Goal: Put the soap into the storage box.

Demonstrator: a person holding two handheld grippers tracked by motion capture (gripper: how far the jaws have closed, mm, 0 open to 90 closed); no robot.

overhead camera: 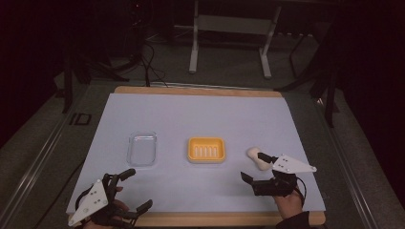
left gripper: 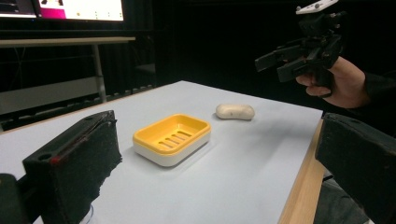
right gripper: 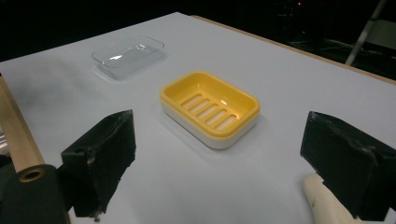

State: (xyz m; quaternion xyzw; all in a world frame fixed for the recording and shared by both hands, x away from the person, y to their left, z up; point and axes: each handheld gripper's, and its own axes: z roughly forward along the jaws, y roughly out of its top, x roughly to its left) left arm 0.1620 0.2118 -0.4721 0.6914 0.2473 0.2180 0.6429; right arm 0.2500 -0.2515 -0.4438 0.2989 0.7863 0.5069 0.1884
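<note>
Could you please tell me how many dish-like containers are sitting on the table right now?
2: a yellow slotted plastic soap dish sits near the middle of the table, and a clear rectangular plastic tray lies apart to its left. Nothing appears hidden.

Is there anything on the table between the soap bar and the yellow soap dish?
Nothing visible. Bare table surface lies between the soap bar and the yellow soap dish. The right claw is open beside the soap.
</note>
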